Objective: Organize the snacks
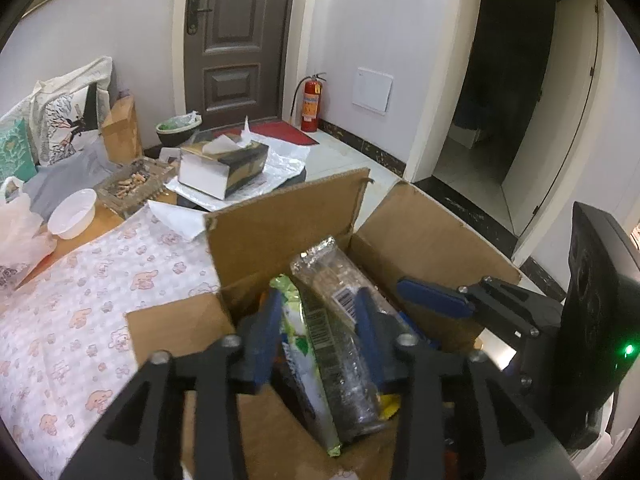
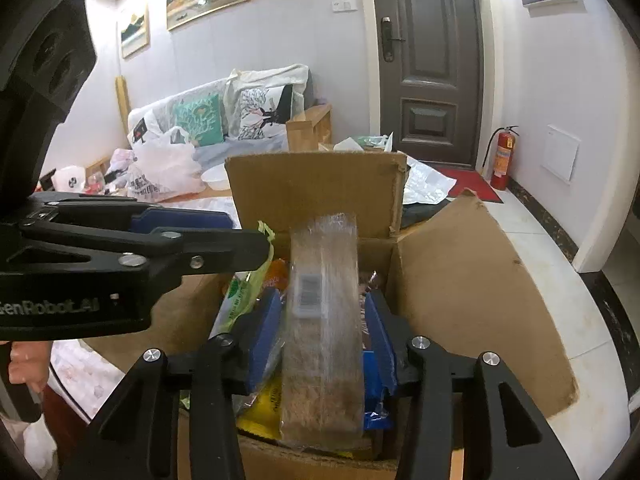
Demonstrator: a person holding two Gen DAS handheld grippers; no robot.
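An open cardboard box [image 1: 280, 216] [image 2: 472, 280] holds several snack packs. My left gripper [image 1: 318, 320] is over the box, its blue pads on either side of a green-and-white snack pack [image 1: 304, 344] with a dark clear-wrapped pack beside it. My right gripper [image 2: 322, 320] is closed on a long clear-wrapped pack of brown biscuits [image 2: 324, 320], which stands upright in the box; it also shows in the left wrist view [image 1: 332, 272]. Yellow, orange and blue packs [image 2: 264, 408] lie underneath. The left gripper also shows in the right wrist view [image 2: 224, 236].
The box stands at the edge of a table with a pink-patterned cloth [image 1: 80, 304]. A white bowl [image 1: 74, 212], a tissue box [image 1: 224, 168], a tray of bits [image 1: 132, 184] and plastic bags [image 2: 160, 172] lie behind. Tiled floor [image 2: 552, 272] lies to the right.
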